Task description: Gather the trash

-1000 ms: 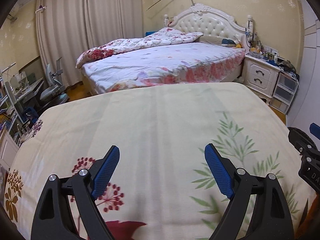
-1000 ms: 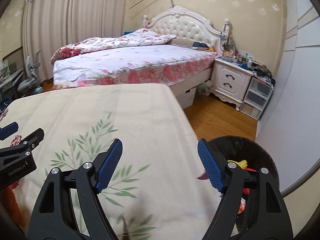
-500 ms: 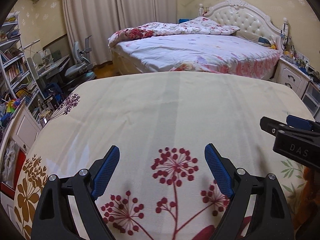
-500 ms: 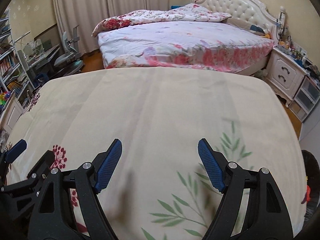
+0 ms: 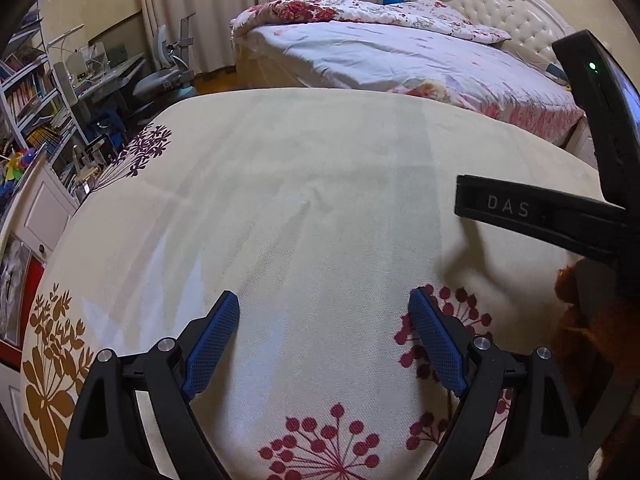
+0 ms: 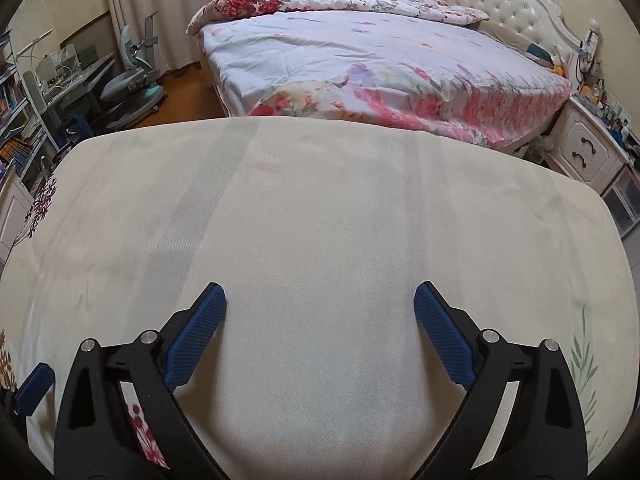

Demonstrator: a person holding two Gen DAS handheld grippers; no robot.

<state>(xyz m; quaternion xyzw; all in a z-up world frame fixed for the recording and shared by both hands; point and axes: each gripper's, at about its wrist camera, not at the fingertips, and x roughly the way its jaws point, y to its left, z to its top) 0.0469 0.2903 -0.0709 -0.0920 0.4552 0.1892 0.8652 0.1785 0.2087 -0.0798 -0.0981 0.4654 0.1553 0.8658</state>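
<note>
Tools both gape empty above the cream flowered worktop (image 6: 320, 220): left tool (image 5: 324, 340) wide, right tool (image 6: 320, 332) just spread wider.

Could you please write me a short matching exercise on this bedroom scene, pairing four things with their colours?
Things:
1. tongs pads
2. headboard
3. printed flower
4. office chair

Colours:
A. grey
B. dark red
C. blue
D. white, tufted

Pairs: 1-C, 2-D, 3-B, 4-A
</note>
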